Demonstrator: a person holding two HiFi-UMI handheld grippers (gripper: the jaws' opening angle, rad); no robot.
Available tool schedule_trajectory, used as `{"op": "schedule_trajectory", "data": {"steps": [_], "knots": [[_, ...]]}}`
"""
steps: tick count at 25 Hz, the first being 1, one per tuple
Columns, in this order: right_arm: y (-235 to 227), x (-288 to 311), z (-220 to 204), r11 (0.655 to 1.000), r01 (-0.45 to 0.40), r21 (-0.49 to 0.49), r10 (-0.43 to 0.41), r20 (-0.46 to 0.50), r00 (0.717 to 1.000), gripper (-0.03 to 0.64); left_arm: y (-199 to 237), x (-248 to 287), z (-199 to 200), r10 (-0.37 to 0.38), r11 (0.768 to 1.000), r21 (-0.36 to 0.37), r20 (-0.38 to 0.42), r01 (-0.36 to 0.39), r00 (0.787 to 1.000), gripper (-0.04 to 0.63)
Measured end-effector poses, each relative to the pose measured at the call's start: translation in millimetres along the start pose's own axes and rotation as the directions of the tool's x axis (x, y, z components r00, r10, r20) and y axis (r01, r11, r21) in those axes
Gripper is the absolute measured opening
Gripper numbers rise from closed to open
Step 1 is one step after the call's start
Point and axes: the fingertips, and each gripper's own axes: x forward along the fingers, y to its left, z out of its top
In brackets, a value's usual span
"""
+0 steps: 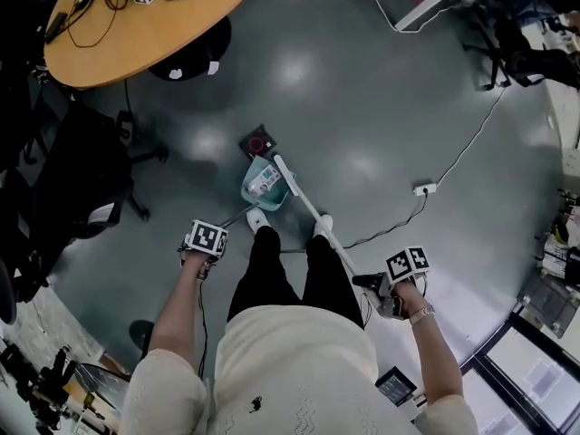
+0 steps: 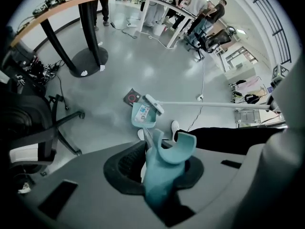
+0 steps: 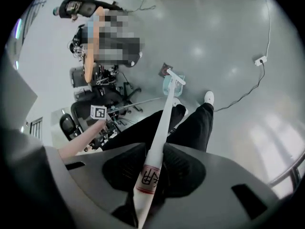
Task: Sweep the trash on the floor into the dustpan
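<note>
A teal dustpan (image 1: 264, 185) rests on the grey floor in front of my feet, with a white printed piece of trash (image 1: 265, 181) inside it. My left gripper (image 1: 205, 242) is shut on the dustpan's long teal handle (image 2: 162, 161). The right gripper (image 1: 396, 284) is shut on the white broom handle (image 3: 155, 151). The broom head (image 1: 282, 167) lies at the dustpan's right rim. A dark flat wrapper with a red ring (image 1: 258, 141) lies on the floor just beyond the dustpan. The left gripper view shows the dustpan (image 2: 143, 115) and broom head (image 2: 154, 104) together.
A round wooden table (image 1: 136, 21) on a black base (image 1: 190, 57) stands at the far left. A black office chair (image 1: 77, 175) stands to my left. A white cable and power plug (image 1: 423, 188) run across the floor on the right. Desks and people are farther off.
</note>
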Motion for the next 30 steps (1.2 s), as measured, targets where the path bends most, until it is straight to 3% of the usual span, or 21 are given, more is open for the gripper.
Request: {"op": "schedule_trajectory", "data": {"steps": [3, 8, 15, 17, 18, 21, 22, 27, 30], "knots": [[4.0, -7.4, 18.7, 1.0, 0.013, -0.004, -0.013, 0.059, 0.998, 0.123, 33.4, -17.0, -19.8, -0.006, 1.0, -0.018, 0.009, 0.006, 1.0, 0.092], [1.8, -1.9, 77.1, 0.985, 0.169, -0.036, -0.163, 0.116, 0.98, 0.123, 84.4, -32.2, -38.0, 0.053, 0.998, -0.017, -0.026, -0.053, 0.998, 0.092], [4.7, 20.3, 160.6, 0.907, 0.412, -0.088, -0.404, 0.101, 0.909, 0.123, 143.9, -32.0, -22.8, 0.165, 0.985, 0.067, -0.065, -0.16, 0.984, 0.092], [7.9, 31.5, 171.3, 0.841, 0.513, -0.171, -0.509, 0.072, 0.858, 0.123, 144.3, -26.8, -17.3, 0.139, 0.989, 0.057, -0.086, -0.135, 0.986, 0.092], [9.5, 36.7, 173.1, 0.785, 0.57, -0.241, -0.575, 0.057, 0.816, 0.123, 144.3, -24.1, -14.1, 0.13, 0.991, 0.051, -0.093, -0.126, 0.987, 0.092], [14.3, 50.8, 174.7, 0.569, 0.685, -0.455, -0.744, 0.07, 0.665, 0.123, 145.8, -22.7, -0.5, 0.124, 0.991, 0.061, -0.09, -0.118, 0.988, 0.092], [17.0, 60.3, 171.6, 0.53, 0.686, -0.498, -0.763, 0.073, 0.642, 0.123, 146.2, -22.0, 3.1, 0.122, 0.991, 0.066, -0.082, -0.117, 0.989, 0.092], [45.4, 112.7, 139.5, 0.511, 0.617, -0.598, -0.743, 0.054, 0.667, 0.124, 135.7, -5.9, -1.5, 0.072, 0.997, 0.026, -0.08, -0.07, 0.994, 0.092], [55.3, 128.1, 117.9, 0.432, 0.588, -0.684, -0.774, 0.054, 0.631, 0.124, 134.6, -0.9, -7.8, 0.072, 0.997, 0.018, -0.092, -0.071, 0.993, 0.092]]}}
